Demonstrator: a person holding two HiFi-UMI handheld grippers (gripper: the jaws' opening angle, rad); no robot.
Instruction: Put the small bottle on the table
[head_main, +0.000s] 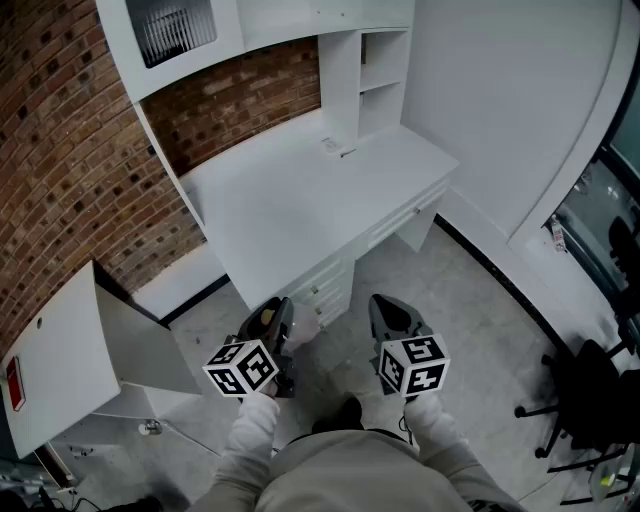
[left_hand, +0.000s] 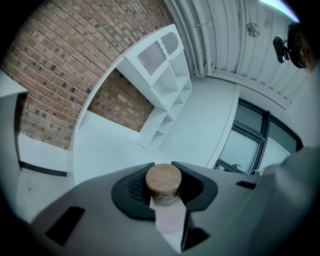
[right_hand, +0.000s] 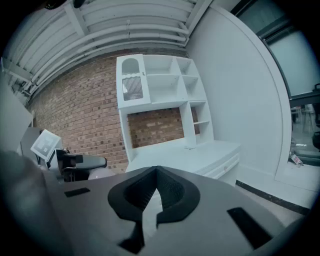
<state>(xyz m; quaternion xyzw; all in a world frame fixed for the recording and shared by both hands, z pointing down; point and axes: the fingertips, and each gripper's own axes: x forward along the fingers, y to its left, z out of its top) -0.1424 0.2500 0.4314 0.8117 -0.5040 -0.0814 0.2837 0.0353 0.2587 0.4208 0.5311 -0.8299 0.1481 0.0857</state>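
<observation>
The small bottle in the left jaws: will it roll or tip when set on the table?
The small bottle looks rigid and probably light: the left gripper carries it between its jaws without sag. Its round stopper hints at a round body, so laid flat it may roll. Upright on the smooth table, it could tip.

The near part of the table (head_main: 290, 215) is left open, but its far right is blocked by a shelf unit (head_main: 378, 75).
</observation>
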